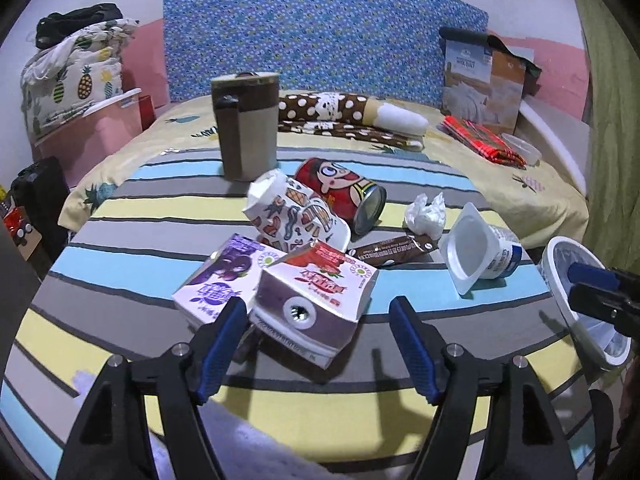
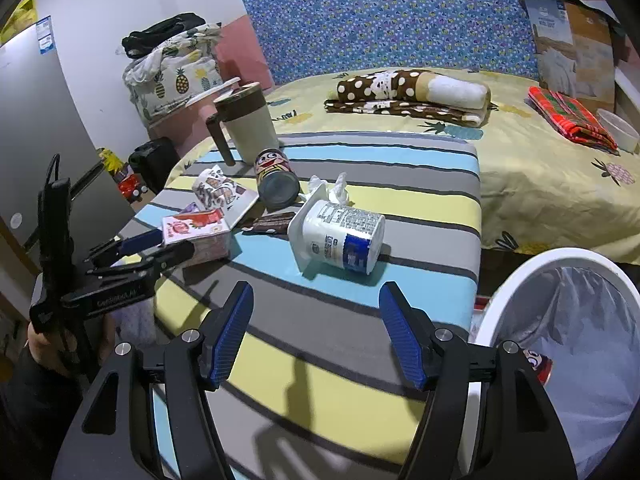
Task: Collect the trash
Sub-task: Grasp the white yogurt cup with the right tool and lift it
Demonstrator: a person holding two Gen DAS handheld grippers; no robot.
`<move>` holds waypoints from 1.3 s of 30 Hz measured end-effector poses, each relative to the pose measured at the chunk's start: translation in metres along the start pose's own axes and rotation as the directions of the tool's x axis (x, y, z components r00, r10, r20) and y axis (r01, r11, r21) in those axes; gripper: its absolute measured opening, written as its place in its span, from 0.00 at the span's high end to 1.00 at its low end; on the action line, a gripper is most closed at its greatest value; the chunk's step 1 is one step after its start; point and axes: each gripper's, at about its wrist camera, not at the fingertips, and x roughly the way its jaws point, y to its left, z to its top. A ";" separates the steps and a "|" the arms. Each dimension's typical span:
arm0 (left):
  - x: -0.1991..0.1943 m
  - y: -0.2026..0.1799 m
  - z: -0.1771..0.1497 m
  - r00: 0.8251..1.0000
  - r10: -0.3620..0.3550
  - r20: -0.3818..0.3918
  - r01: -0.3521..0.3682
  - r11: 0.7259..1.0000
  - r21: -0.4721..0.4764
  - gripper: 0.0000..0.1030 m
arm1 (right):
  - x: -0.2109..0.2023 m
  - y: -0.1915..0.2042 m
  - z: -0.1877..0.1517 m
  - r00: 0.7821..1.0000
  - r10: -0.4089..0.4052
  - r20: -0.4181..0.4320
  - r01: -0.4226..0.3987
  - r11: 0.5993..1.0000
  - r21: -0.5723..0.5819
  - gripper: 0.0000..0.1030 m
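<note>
Trash lies on a striped board [image 1: 120, 264]: a red-and-white drink carton [image 1: 320, 300], a purple carton [image 1: 228, 276], a crumpled patterned paper cup [image 1: 296, 216], a red cartoon can [image 1: 344, 192], a brown wrapper [image 1: 388, 246], a white tissue [image 1: 426, 212] and a white yogurt cup [image 1: 480, 252] on its side. My left gripper [image 1: 318, 316] is open, its fingers on either side of the red carton. My right gripper [image 2: 316, 308] is open and empty, just short of the yogurt cup [image 2: 340, 240]. A white bin [image 2: 568, 320] with a liner stands at the right edge.
A beige and brown jug [image 1: 248, 124] stands at the board's far end. Behind is a bed with a rolled spotted blanket [image 1: 344, 114], a red plaid cloth [image 1: 484, 140] and a box [image 1: 484, 84]. A pink container [image 1: 88, 132] is at left.
</note>
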 end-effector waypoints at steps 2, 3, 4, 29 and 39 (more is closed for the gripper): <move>0.002 -0.003 -0.001 1.000 -0.013 -0.007 0.013 1.000 0.003 0.27 | 0.005 -0.002 0.002 1.000 -0.002 -0.006 0.002 1.000 0.003 0.35; 0.003 -0.005 -0.001 1.000 -0.023 -0.010 0.023 1.000 0.002 0.27 | 0.007 -0.002 0.003 1.000 -0.004 -0.008 0.004 1.000 0.004 0.35; 0.002 -0.006 -0.002 0.999 -0.033 -0.012 0.033 0.999 -0.002 0.27 | 0.009 -0.003 0.004 1.000 -0.010 -0.010 0.010 1.000 0.005 0.35; 0.002 -0.018 -0.019 0.994 -0.087 -0.071 0.081 0.993 -0.084 0.46 | 0.041 0.007 0.035 0.989 -0.150 0.007 0.150 0.988 -0.029 0.35; 0.004 -0.017 -0.019 0.992 -0.101 -0.077 0.094 0.992 -0.088 0.46 | 0.041 -0.007 0.034 0.979 -0.204 -0.016 0.205 0.979 0.021 0.32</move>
